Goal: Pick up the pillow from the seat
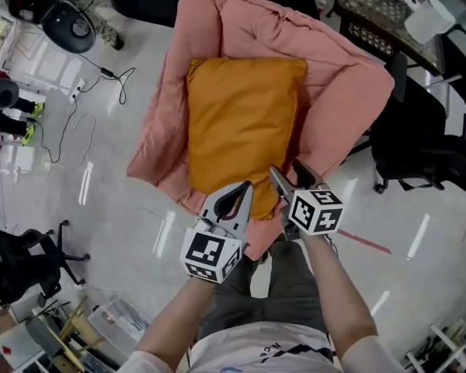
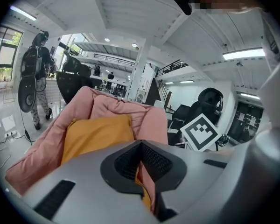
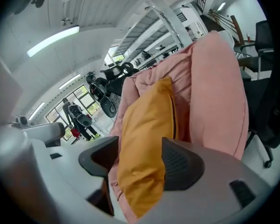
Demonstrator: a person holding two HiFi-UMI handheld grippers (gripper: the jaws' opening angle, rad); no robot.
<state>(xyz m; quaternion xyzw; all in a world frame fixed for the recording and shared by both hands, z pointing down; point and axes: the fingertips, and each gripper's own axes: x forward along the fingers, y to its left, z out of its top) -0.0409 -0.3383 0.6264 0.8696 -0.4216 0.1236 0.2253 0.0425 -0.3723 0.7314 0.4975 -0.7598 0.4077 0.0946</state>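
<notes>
An orange pillow lies flat on a pink padded seat, its near edge toward me. My right gripper is at the pillow's near right corner. In the right gripper view the pillow hangs between the two wide-apart jaws of that gripper; it is open and the left pad stands off the fabric. My left gripper is just over the near edge with its tips together, shut on nothing. In the left gripper view its jaws meet, with the pillow and seat beyond.
Black office chairs stand right of the seat, and another is at the lower left. Cables trail over the glossy floor to the left. A person stands far off in the left gripper view.
</notes>
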